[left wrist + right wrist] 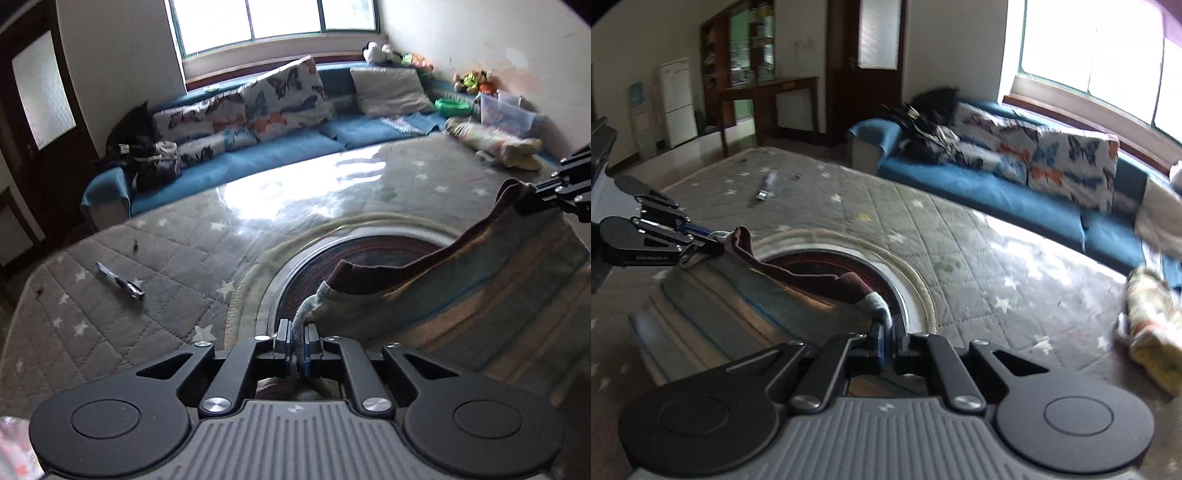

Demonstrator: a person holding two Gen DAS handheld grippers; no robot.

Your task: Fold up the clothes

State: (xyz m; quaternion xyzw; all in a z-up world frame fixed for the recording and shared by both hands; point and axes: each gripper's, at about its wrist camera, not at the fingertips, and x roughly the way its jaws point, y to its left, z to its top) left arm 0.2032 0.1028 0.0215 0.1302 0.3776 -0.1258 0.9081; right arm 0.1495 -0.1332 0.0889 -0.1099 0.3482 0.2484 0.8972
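surface: grey star-quilted mat (122, 254)
on it, 10 o'clock: small blue-black tool (120, 282)
at 2 o'clock: yellowish bundle (498, 146)

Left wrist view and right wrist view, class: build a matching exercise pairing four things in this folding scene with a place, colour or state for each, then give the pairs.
Things
1. striped garment
2. sofa
3. butterfly cushion
4. left gripper

Descriptions
A. blue
B. shut on a garment corner
C. stretched between both grippers
D. leaning at the sofa's back

Pairs: 1-C, 2-A, 3-D, 4-B
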